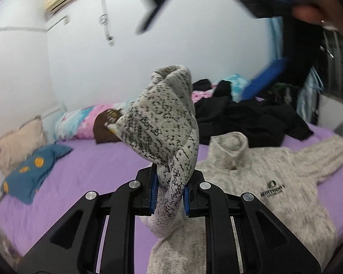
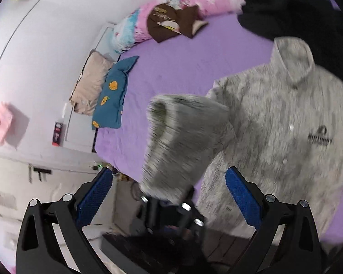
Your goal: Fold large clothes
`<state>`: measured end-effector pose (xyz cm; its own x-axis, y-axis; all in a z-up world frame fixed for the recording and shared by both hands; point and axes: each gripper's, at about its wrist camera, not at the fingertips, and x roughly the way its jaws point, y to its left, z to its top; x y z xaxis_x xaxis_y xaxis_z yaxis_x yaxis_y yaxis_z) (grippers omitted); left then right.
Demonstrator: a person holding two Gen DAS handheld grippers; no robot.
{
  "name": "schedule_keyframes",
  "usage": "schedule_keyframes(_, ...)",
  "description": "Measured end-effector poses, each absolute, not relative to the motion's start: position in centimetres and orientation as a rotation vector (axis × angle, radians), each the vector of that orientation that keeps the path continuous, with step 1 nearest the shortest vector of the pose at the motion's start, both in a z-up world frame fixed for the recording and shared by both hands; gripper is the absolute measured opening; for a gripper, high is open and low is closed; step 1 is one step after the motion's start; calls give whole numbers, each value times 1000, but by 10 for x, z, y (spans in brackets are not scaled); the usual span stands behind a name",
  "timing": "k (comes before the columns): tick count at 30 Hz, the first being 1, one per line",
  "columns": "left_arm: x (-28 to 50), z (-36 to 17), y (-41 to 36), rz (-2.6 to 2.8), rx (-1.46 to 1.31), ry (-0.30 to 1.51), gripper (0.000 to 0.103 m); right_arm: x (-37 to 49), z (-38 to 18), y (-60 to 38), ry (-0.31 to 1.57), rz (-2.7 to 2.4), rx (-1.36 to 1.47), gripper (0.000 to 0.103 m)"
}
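A grey fleece jacket (image 1: 274, 182) (image 2: 274, 125) with a stand-up collar and a dark chest logo lies front up on the purple bed (image 1: 91, 159). My left gripper (image 1: 170, 182) is shut on one of its sleeves (image 1: 162, 118), which is lifted off the bed with the cuff flopping over the jaws. In the right wrist view the raised sleeve (image 2: 183, 137) and the left gripper (image 2: 169, 207) below it sit between my right gripper's blue pads. My right gripper (image 2: 169, 196) is open and holds nothing. It also shows blurred, high in the left wrist view (image 1: 205, 45).
A heap of black clothes (image 1: 251, 118) lies beyond the jacket's collar. A pink and blue blanket (image 1: 80, 121) and a brown garment (image 1: 105, 123) run along the far wall. A beige pillow (image 1: 18, 143) and a blue pillow (image 1: 32, 171) rest at the bed's left end.
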<state>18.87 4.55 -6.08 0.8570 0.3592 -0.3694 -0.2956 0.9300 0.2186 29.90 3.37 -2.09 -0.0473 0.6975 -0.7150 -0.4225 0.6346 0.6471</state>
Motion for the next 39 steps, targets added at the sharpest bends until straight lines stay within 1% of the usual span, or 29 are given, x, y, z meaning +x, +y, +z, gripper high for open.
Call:
schedule_keyframes(5, 195, -68, 15, 298, 226, 428, 16, 317, -44, 13, 1388, 839, 329, 98)
schedule_keyframes(9, 197, -76, -10, 263, 293, 431, 16, 325, -81, -10, 1475, 783, 392, 97)
schedule_keyframes(11, 199, -79, -23, 239, 311, 438, 16, 328, -95, -23, 1501, 761, 417, 89)
schedule_keyframes(12, 200, -80, -30, 231, 320, 439, 16, 330, -104, -32, 1511, 741, 429, 78)
schedule_keyframes(13, 201, -82, -35, 221, 329, 442, 16, 331, -110, -39, 1514, 736, 439, 71)
schedule_keyframes(14, 201, -84, -40, 211, 338, 446, 16, 332, -113, -44, 1511, 736, 451, 69)
schedule_keyframes(17, 204, -90, -57, 181, 366, 457, 16, 336, -117, -61, 1500, 730, 457, 58)
schedule_keyframes(21, 210, -102, -80, 152, 401, 475, 16, 340, -123, -83, 1464, 717, 469, 35)
schedule_keyframes(22, 212, -105, -84, 147, 411, 480, 16, 341, -127, -91, 1459, 715, 488, 31)
schedule_keyframes(24, 214, -114, -92, 141, 441, 487, 24, 345, -134, -101, 1441, 726, 509, 27)
schedule_keyframes(25, 214, -117, -94, 129, 442, 491, 43, 347, -137, -107, 1417, 738, 512, 25)
schedule_keyframes(26, 213, -121, -95, 125, 438, 489, 69, 349, -139, -112, 1394, 737, 509, 23)
schedule_keyframes(27, 210, -124, -94, 127, 423, 476, 79, 351, -141, -116, 1373, 735, 507, 22)
schedule_keyframes(28, 208, -125, -93, 127, 414, 473, 86, 355, -146, -123, 1352, 738, 516, 22)
schedule_keyframes(32, 206, -140, -82, 105, 388, 528, 86, 367, -170, -142, 1325, 735, 561, 22)
schedule_keyframes(39, 213, -172, -24, 155, 313, 671, 86, 390, -237, -191, 1293, 680, 592, 22)
